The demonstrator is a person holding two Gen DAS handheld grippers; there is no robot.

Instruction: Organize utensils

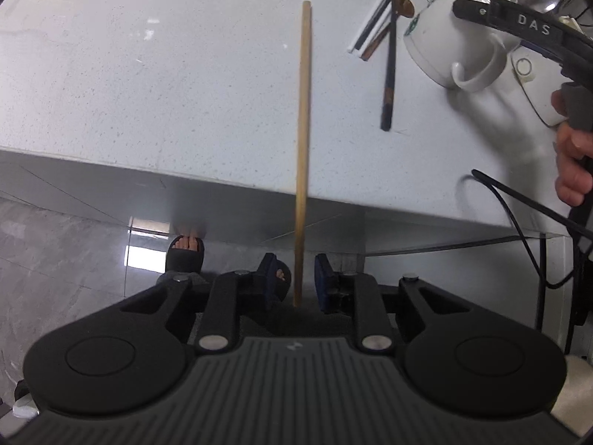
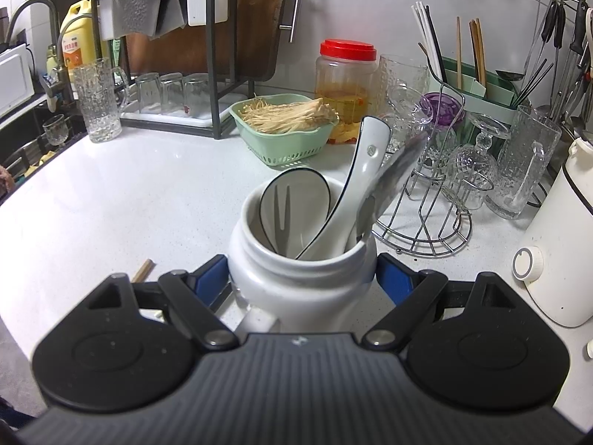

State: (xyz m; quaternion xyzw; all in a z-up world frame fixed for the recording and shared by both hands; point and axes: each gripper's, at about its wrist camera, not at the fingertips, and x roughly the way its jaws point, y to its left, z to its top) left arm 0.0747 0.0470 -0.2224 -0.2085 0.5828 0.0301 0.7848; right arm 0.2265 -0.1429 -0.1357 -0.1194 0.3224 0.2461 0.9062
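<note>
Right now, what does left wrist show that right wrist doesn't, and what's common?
Only the left wrist view: the left gripper with a wooden chopstick standing between its blue pads, a pile of chopsticks on the counter, and the floor.

Only the right wrist view: the spoons inside the mug, a green basket, a red-lidded jar.

Both: the white mug, gripped by the right gripper, and the white counter.

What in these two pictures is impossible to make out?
1. Left wrist view: the lower end of the wooden chopstick disappears behind the left tongs; whether they pinch it is unclear.
2. Right wrist view: a metal utensil in the white mug is blurred, type unclear.
3. Right wrist view: the right tongs and their body hide the mug's base.
</note>
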